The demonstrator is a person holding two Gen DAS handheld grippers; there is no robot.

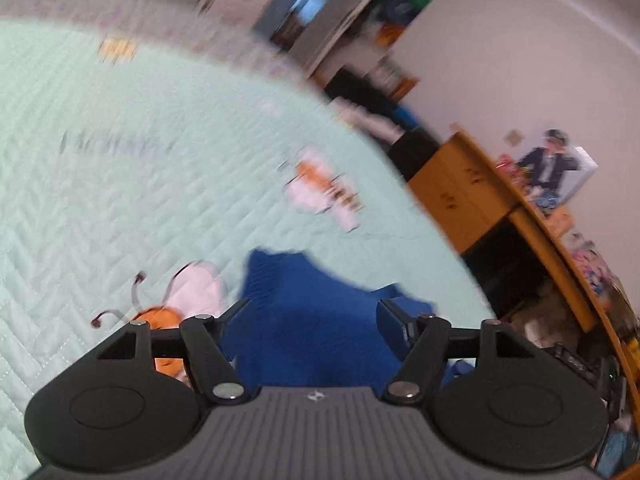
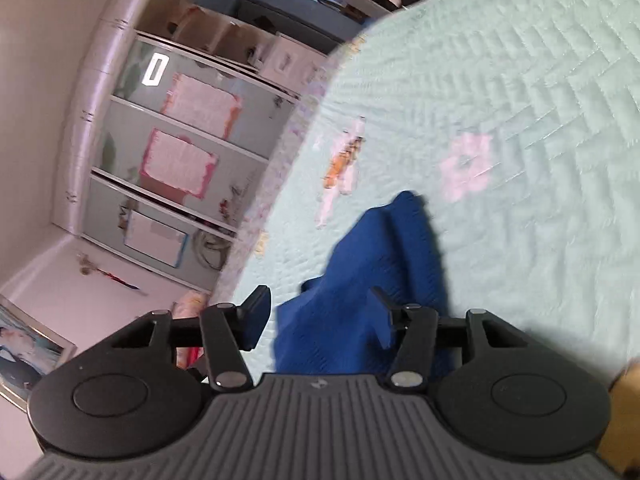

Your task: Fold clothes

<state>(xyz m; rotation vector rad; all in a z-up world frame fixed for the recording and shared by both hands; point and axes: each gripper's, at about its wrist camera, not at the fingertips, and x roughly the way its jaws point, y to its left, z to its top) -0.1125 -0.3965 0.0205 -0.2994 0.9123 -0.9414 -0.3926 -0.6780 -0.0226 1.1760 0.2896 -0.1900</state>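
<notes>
A blue knitted garment (image 1: 308,320) lies crumpled on a pale mint quilted bedspread (image 1: 120,200). My left gripper (image 1: 314,312) is open, with its fingers spread wide just above the blue cloth and nothing between them. In the right wrist view the same blue garment (image 2: 372,280) shows as a bunched ridge running away from me. My right gripper (image 2: 320,304) is open over the near end of it, fingers apart on either side of the cloth. Both views are blurred by motion.
The bedspread (image 2: 520,120) has printed pink and orange patches (image 1: 320,188). A wooden desk with clutter (image 1: 500,200) stands past the bed's right edge. A mirrored wardrobe (image 2: 180,152) stands beyond the bed's left edge in the right wrist view.
</notes>
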